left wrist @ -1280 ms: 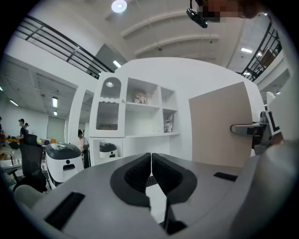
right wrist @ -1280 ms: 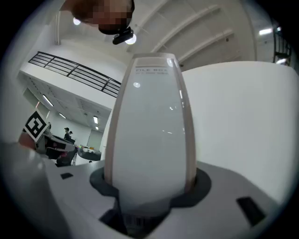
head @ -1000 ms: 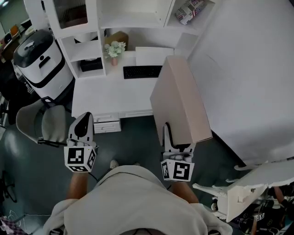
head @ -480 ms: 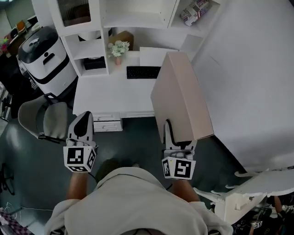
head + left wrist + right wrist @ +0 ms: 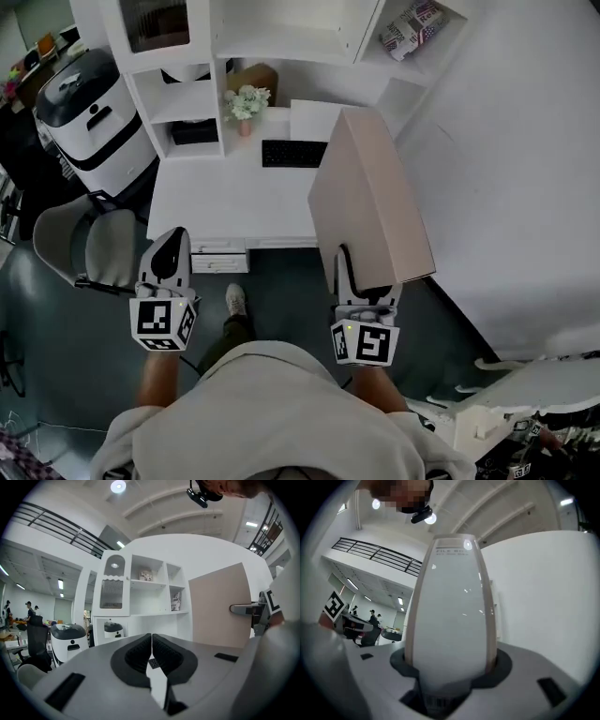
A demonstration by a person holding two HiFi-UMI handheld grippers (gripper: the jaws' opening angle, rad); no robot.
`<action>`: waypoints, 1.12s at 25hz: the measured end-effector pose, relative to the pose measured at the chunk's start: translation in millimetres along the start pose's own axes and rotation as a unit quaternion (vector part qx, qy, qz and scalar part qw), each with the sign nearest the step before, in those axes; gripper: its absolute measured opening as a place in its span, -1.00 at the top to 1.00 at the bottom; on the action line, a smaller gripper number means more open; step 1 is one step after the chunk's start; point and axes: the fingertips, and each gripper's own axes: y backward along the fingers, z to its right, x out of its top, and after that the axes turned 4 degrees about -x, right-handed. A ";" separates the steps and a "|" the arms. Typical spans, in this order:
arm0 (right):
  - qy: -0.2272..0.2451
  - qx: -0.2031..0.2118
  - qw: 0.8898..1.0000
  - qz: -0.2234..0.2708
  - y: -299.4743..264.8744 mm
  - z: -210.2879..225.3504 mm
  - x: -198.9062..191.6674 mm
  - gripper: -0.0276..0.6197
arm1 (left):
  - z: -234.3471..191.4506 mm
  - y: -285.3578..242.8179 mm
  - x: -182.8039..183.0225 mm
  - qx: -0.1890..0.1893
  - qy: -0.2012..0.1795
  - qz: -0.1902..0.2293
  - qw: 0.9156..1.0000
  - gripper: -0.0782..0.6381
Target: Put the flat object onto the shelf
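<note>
Right tongs (image 5: 362,284) clamp the one flat box (image 5: 370,202) by its near end; left tongs (image 5: 167,249), beside them, closed and empty. One keyboard (image 5: 293,153) ahead.

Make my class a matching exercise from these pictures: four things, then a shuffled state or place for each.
1 left gripper
2 right gripper
3 keyboard
4 flowers

A black, flat on the desk
B jaws shut, empty
C in a small vase
D clamped on the beige file box

Pairs: 1-B, 2-D, 3-A, 4-C
</note>
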 end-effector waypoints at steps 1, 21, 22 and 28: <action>0.002 -0.001 1.000 0.000 -5.2 -1.2 -1.1 0.08 | -3.4 -6.5 -0.7 -0.002 0.001 0.001 1.000 0.76; 0.039 -0.027 0.999 0.008 -165.0 -23.4 -5.6 0.08 | -93.8 -164.6 9.3 -0.037 0.008 0.015 0.999 0.76; 0.045 -0.029 0.999 0.008 -173.8 -24.7 -5.7 0.08 | -98.3 -172.6 8.5 -0.040 0.009 0.014 0.999 0.76; 0.091 -0.043 0.995 0.012 -223.4 -33.5 3.5 0.08 | -129.9 -212.2 7.4 -0.057 0.013 0.008 0.998 0.76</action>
